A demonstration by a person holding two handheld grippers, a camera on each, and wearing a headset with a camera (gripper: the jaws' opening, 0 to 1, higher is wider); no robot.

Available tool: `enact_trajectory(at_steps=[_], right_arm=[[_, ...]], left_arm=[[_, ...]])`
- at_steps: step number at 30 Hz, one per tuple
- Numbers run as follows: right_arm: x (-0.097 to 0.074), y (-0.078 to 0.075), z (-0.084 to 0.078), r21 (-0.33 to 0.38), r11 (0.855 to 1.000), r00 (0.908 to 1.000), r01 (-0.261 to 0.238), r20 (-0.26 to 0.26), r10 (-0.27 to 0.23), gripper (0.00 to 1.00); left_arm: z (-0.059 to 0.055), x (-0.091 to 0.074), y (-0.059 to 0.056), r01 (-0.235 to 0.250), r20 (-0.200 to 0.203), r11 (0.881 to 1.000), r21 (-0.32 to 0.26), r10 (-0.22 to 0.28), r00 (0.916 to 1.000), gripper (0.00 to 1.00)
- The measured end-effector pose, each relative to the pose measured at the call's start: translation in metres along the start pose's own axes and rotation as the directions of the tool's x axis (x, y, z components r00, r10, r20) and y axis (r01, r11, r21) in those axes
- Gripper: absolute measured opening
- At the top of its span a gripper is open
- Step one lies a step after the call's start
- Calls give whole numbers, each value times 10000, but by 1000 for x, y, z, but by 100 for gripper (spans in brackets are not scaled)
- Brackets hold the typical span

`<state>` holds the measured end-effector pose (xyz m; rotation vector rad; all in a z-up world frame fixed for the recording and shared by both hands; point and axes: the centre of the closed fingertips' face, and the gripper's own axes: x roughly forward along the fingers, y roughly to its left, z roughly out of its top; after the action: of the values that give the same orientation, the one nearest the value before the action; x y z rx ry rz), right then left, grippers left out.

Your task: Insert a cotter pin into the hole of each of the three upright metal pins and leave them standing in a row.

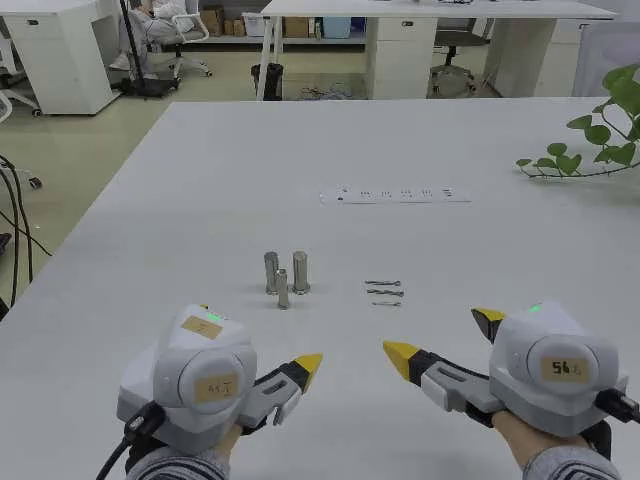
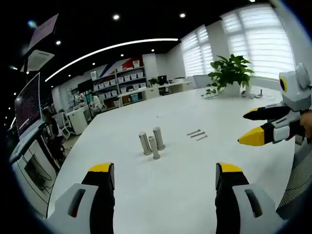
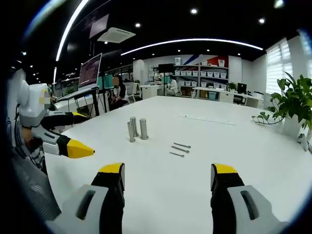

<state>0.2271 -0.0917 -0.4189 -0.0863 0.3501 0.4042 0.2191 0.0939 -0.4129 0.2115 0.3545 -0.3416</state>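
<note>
Three short upright metal pins (image 1: 285,273) stand close together in a cluster on the white table; they also appear as metal pins (image 2: 152,141) and metal pins (image 3: 136,128) in the gripper views. Three small cotter pins (image 1: 384,292) lie side by side just right of them, seen too as cotter pins (image 2: 197,133) and cotter pins (image 3: 179,147). My left gripper (image 1: 258,336) (image 2: 165,170) hovers open near the table's front, short of the pins. My right gripper (image 1: 443,335) (image 3: 168,169) is open beside it, short of the cotter pins. Neither holds anything.
A flat white strip (image 1: 395,195) lies farther back on the table (image 1: 180,200). A leafy plant (image 1: 600,140) reaches in at the right edge. Beyond the table stand desks and chairs.
</note>
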Motion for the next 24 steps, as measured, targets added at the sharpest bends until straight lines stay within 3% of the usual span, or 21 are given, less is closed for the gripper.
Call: enact_trajectory(at_steps=[24], right_arm=[[1, 2, 1, 12, 9999, 9999, -116, 49, 116, 66]], left_arm=[[-1, 1, -2, 77, -75, 10000, 52, -76, 9999, 89]])
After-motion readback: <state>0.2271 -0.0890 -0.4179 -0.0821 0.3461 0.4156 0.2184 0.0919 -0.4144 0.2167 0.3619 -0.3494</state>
